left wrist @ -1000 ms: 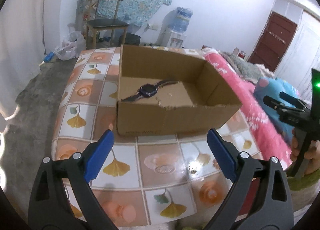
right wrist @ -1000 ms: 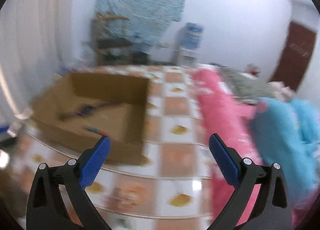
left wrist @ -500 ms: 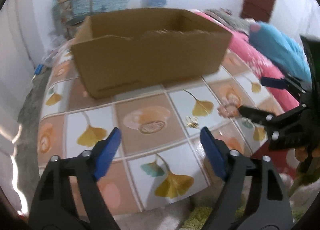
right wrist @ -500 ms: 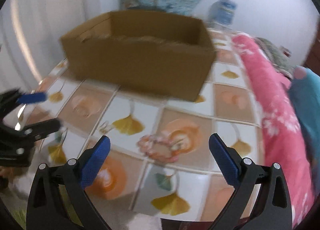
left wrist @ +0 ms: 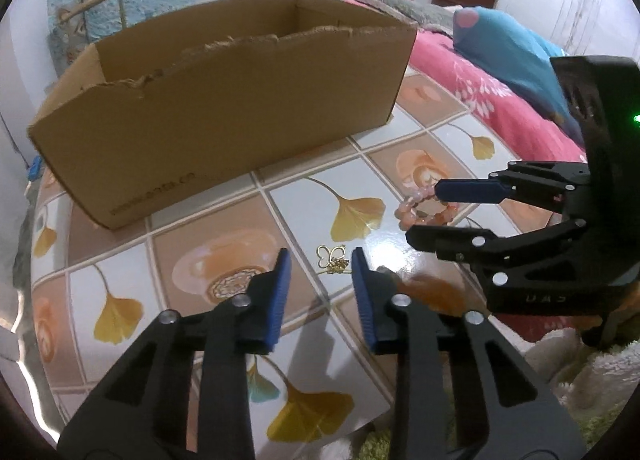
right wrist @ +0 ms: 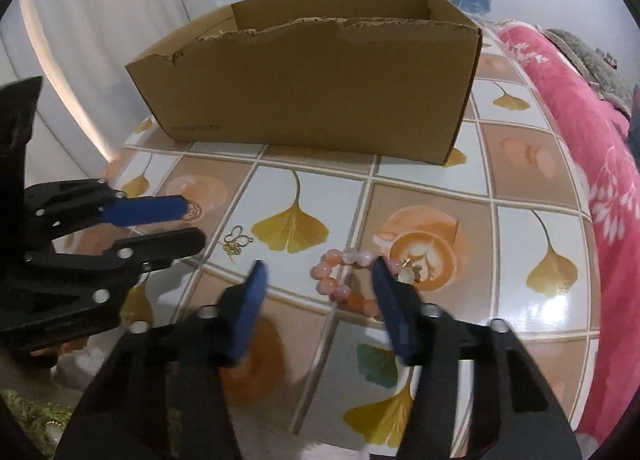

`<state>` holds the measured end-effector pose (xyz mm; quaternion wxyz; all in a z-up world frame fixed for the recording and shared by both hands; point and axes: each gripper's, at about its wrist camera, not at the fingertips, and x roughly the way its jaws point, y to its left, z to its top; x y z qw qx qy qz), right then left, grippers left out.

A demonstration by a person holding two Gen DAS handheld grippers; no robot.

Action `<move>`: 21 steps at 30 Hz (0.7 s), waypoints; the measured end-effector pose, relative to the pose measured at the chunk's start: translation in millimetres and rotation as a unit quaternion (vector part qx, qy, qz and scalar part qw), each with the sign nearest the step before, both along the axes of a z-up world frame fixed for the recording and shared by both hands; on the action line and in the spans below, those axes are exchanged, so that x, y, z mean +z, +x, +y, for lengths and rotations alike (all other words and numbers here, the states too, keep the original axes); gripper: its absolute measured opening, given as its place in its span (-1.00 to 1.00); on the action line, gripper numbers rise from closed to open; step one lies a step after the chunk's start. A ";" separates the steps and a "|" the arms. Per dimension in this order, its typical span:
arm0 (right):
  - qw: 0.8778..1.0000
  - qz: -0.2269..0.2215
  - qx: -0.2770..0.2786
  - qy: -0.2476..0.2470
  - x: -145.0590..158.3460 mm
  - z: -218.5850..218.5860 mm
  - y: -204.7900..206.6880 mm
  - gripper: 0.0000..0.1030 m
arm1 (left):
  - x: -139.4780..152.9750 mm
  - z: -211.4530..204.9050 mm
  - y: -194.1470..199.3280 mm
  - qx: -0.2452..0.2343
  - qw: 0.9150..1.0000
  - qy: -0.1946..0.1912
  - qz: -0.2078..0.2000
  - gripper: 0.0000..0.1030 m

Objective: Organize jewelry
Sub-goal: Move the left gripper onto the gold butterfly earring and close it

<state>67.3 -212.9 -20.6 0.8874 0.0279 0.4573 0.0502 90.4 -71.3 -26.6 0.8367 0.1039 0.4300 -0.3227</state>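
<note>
Left hand-held gripper (left wrist: 318, 256): jaws closing around the gold charm (left wrist: 332, 258), pads not yet on it, nothing gripped. Right hand-held gripper (right wrist: 318, 270): jaws closing over the pink bead bracelet (right wrist: 346, 280), beads between them, 1 pad near the beads, contact unclear. Both pieces lie flat on the surface (left wrist: 224, 228), near each other, in front of the box (left wrist: 224, 108). Box contents hidden from here. Judging: 2 pickups in progress, 0 lifted; both transfers into the box remain.
</note>
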 end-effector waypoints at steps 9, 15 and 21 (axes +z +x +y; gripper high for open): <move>1.000 0.003 -0.007 0.015 -5.1 -6.4 6.7 -0.13 | -9.1 -19.0 2.6 -0.044 0.999 0.006 0.007 -0.90; 1.000 0.010 -0.007 0.021 -9.0 -6.7 7.0 -0.13 | -19.2 -21.9 -0.9 -0.051 0.998 0.029 0.029 -1.00; 1.000 0.002 0.011 0.028 -3.5 -4.6 2.5 -0.13 | -17.9 -6.3 -0.3 -0.028 0.998 0.034 0.051 -1.00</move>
